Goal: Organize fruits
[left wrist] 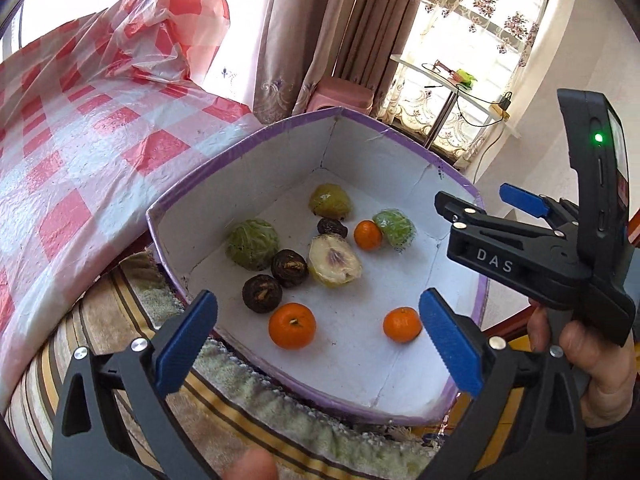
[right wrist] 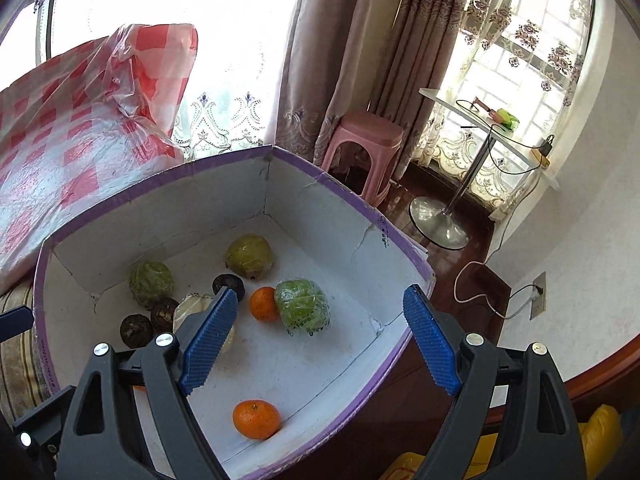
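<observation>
Fruits (left wrist: 334, 260) loose in box (left wrist: 248, 168); both grippers' fingers spread, empty.

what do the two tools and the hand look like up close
Both tools are black plastic frames with silver bolts and ridged blue pads. The left tool shows plain blue pads. The right tool has white "DAS" lettering and a green light. The right hand is bare.

"DAS" in white letters on the right claw (left wrist: 520, 206)
</observation>
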A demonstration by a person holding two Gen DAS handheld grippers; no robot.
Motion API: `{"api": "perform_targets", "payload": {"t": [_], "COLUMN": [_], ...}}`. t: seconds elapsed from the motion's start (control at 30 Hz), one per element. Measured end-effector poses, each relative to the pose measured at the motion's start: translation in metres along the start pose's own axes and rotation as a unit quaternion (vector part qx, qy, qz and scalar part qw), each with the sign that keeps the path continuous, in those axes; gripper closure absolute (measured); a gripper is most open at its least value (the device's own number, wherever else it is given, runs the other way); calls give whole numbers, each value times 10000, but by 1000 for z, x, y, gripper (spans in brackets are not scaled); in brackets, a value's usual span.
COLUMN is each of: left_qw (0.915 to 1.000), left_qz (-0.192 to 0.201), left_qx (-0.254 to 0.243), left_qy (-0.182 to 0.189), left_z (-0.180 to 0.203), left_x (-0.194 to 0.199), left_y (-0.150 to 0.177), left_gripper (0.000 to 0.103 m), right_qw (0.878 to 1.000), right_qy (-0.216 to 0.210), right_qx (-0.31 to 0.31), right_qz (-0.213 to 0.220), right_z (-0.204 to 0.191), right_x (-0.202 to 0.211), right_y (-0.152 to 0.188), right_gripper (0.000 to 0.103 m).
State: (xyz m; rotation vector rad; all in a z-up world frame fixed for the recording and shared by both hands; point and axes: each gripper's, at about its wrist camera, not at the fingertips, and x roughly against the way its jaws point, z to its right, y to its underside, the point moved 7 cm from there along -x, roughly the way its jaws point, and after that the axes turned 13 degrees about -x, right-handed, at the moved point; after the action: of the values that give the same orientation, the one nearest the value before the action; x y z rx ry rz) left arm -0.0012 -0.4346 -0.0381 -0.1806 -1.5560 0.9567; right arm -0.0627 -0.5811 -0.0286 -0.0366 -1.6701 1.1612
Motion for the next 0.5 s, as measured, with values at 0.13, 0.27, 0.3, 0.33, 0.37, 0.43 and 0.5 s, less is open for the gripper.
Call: {"api": "perform_targets", "payload": {"t": [0.13,0.27,0.3,0.33,0.37,0.43,0.5], "left_qw": [9995,9994,9995,9995,9995,9994,9991], "left_qz": [117,224,235,247,258,273,260], "left_qx": [-188,-140,-126,-111,-94,-69,-62], "left_qy": [-208,-204,-187,-170,-179,-203,-325], "left_z": [8,6,5,5,4,2,0], "left_x": [6,10,11,11,11,12,13], "left_y": [-1,-2,-2,-3,-3,-4,-4], "left_gripper": [2,2,2,2,2,2,2], "right_qw": [9999,9998,9998,9998,9998,9998,9998], "right_qy": [-1,-13,-21,-33,-38,-28,-39], "right_qx": [-121,-179,-197,-216,-208,-196,-190], "right_qz": [-8,13,24,34,35,38,7], "right_z": [5,8,9,9,9,9,9], "right_x": [3,4,5,5,5,4,2], "right_y": [5,5,5,5,5,5,5], "right_gripper": [21,21,21,21,21,21,21]}}
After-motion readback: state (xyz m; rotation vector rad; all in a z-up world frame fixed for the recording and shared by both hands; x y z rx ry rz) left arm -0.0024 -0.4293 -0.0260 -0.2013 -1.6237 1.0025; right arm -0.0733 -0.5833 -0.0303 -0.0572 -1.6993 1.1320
